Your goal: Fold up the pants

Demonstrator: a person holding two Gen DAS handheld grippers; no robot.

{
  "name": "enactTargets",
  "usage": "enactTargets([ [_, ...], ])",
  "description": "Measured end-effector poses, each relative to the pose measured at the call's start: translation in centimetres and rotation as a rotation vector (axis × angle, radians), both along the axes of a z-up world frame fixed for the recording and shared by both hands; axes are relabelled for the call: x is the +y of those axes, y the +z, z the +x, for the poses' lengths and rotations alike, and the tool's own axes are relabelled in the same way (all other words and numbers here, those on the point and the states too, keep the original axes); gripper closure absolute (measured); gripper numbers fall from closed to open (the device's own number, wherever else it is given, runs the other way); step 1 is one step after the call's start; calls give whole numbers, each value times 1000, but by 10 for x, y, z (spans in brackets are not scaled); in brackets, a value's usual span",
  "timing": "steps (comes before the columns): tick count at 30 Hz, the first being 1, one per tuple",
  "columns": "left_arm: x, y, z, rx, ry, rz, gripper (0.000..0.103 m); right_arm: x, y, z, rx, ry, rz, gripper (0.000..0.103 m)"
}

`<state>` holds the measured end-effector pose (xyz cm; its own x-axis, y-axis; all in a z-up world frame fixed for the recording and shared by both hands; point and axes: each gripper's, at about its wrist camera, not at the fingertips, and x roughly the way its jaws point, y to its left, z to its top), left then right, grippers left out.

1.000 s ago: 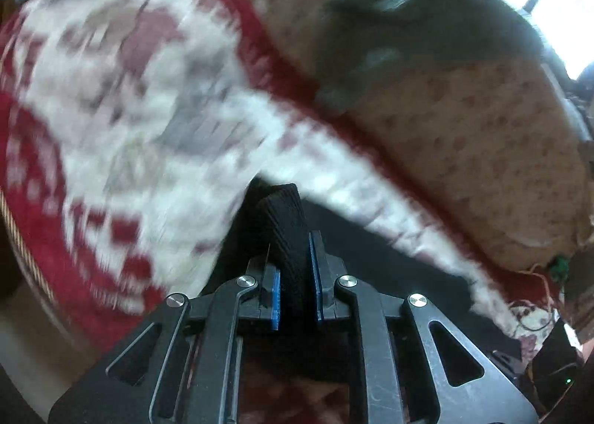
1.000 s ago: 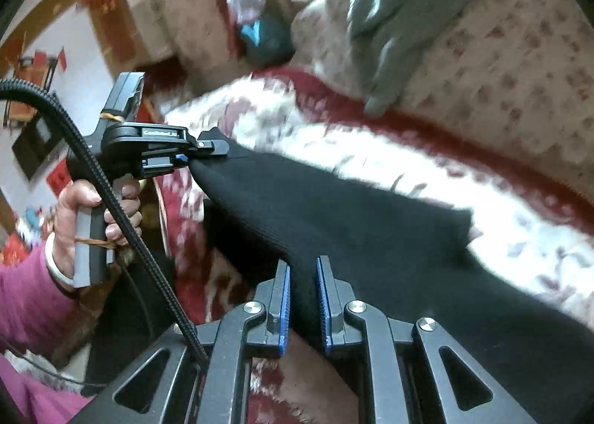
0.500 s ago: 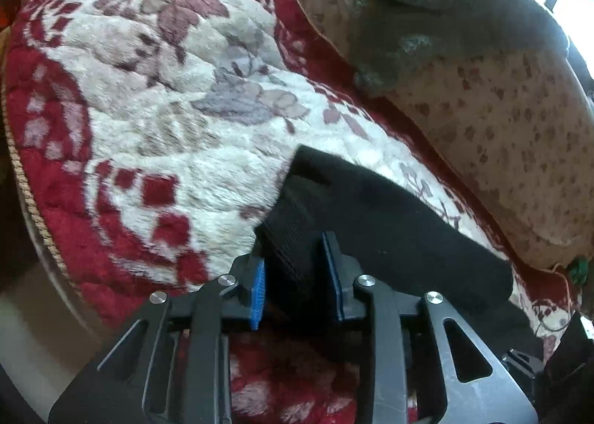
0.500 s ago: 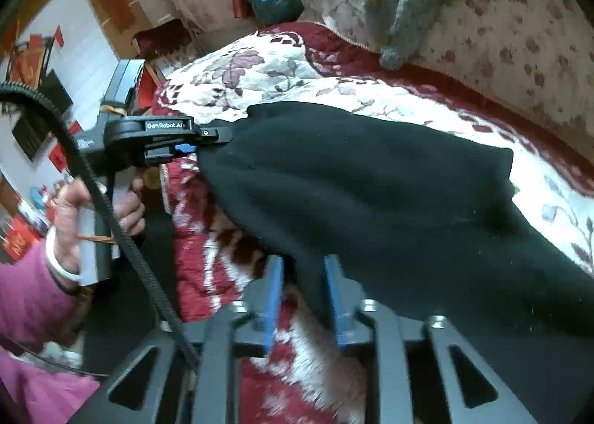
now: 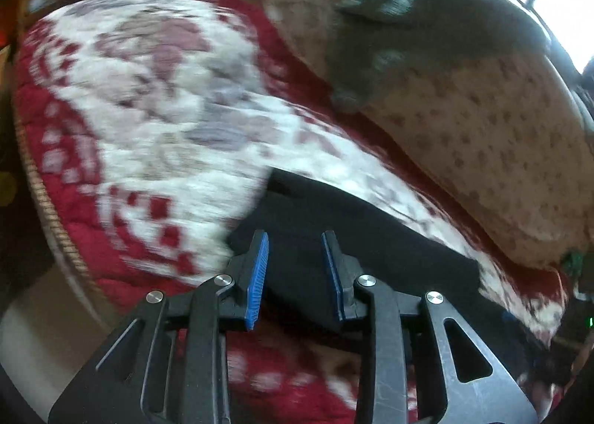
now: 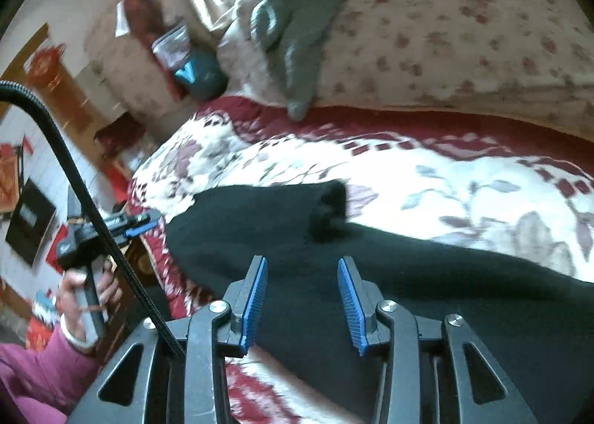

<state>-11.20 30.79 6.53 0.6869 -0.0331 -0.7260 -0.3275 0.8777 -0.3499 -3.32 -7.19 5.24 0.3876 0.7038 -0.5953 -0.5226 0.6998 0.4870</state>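
The black pants (image 6: 260, 231) lie folded on a red and white floral blanket (image 6: 427, 171). In the left wrist view the pants (image 5: 352, 238) lie just beyond the fingertips. My left gripper (image 5: 295, 242) is open and holds nothing, at the pants' near left corner. My right gripper (image 6: 302, 268) is open over the pants' near edge, with cloth showing between the blue pads but not clamped. The left gripper also shows in the right wrist view (image 6: 143, 225), just off the pants' left end, held by a hand in a pink sleeve.
A grey knitted garment (image 5: 427, 34) hangs over a beige floral cushion (image 5: 501, 134) behind the blanket; it also shows in the right wrist view (image 6: 308, 15). The blanket's rope-trimmed edge (image 5: 41, 193) drops off at the left. A teal object (image 6: 200, 75) lies by the cushion's end.
Both grippers held the pants lifted, laid them on the blanket, then opened and let go. The left gripper has drawn back slightly from the pants' corner.
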Motion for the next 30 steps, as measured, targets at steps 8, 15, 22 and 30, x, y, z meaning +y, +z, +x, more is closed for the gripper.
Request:
enactTargets([
  [8,-100,1,56,45,-292,-13,76,-27,5,3,-21,-53,-44,58],
  [15,-157,-8,94,84,-401,2,76,-38,9,11,-16,-21,15,55],
  [22,-153,-26,90,112,-339,45,76,10,-12,66,88,91,79,61],
  [30,-143,-37,80,93,-286,67,76,58,-25,90,111,195,26,76],
])
